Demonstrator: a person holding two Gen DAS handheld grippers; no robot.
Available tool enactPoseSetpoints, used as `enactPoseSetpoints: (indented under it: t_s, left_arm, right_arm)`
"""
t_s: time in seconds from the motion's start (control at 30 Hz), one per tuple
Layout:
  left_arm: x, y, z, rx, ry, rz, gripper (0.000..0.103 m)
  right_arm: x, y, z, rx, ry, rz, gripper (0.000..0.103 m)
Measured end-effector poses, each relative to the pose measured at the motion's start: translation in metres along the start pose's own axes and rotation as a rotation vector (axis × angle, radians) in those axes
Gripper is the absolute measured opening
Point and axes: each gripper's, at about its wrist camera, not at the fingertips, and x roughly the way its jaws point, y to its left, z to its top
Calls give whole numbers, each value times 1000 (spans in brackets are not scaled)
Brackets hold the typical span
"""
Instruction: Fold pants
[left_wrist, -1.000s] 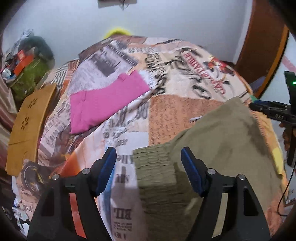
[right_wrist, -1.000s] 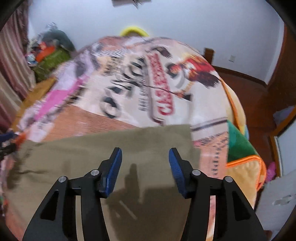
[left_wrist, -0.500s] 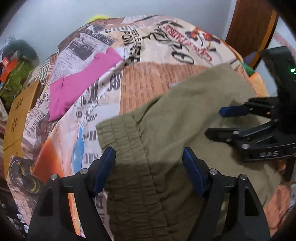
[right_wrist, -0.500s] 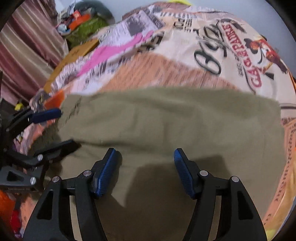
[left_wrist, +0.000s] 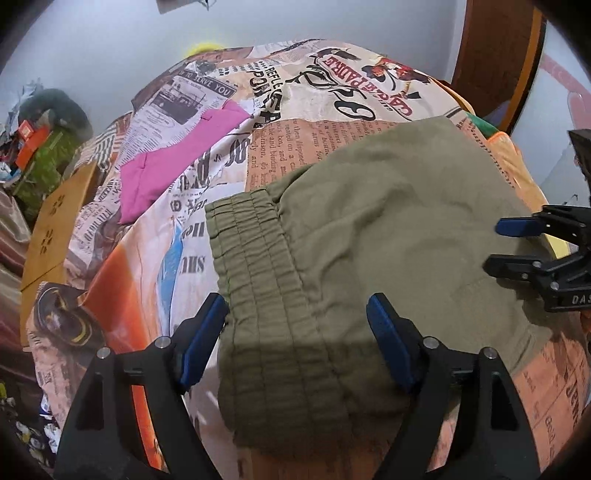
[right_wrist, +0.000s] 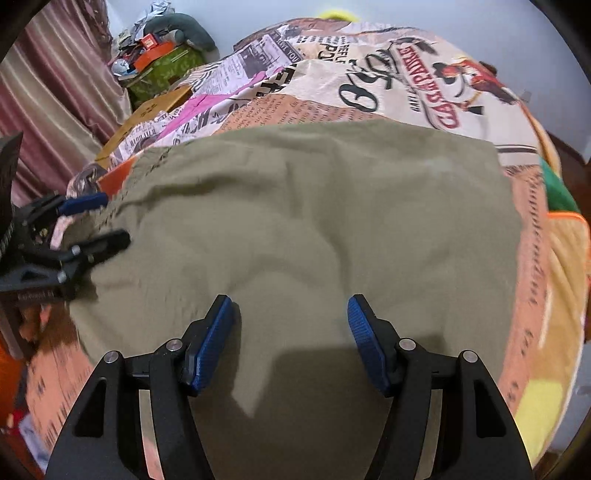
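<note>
Newsprint-patterned bedspread (left_wrist: 332, 122) covers the bed, and the olive pants (left_wrist: 388, 221) lie spread across it, waistband (left_wrist: 255, 266) toward my left. My left hand-held gripper (left_wrist: 295, 332) and right hand-held gripper (right_wrist: 291, 332) both hover wide, holding nothing. I judge I'm between folds; next I must pinch an edge.

Both tools share one build. The left gripper (left_wrist: 297, 332) has matte black, angular plastic fingers with triangular cut-outs, silver round screw heads at the joints, and ribbed blue pads (left_wrist: 388, 345) on the inner faces. The right gripper (right_wrist: 291, 334) looks the same; seen from the left wrist camera, its black body carries white lettering reading "DAS".
</note>
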Motion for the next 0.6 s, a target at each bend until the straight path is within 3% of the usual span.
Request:
enactPoseSetpoints:
  t_s: [0.17,0.4,0.6]
  left_arm:
    - [-9,1,-10,-33,4,-8,80]
    - [-21,-3,-22,-28,0,14,81]
    - [-28,-5,-25,-45,-6,44,81]
  right_arm:
    - [-17,0,-26,-16,-15,-70,61]
    - [-40,-15,-56,110,-46,-58,61]
    - [-43,-12,-57,135,-55,-93,61]
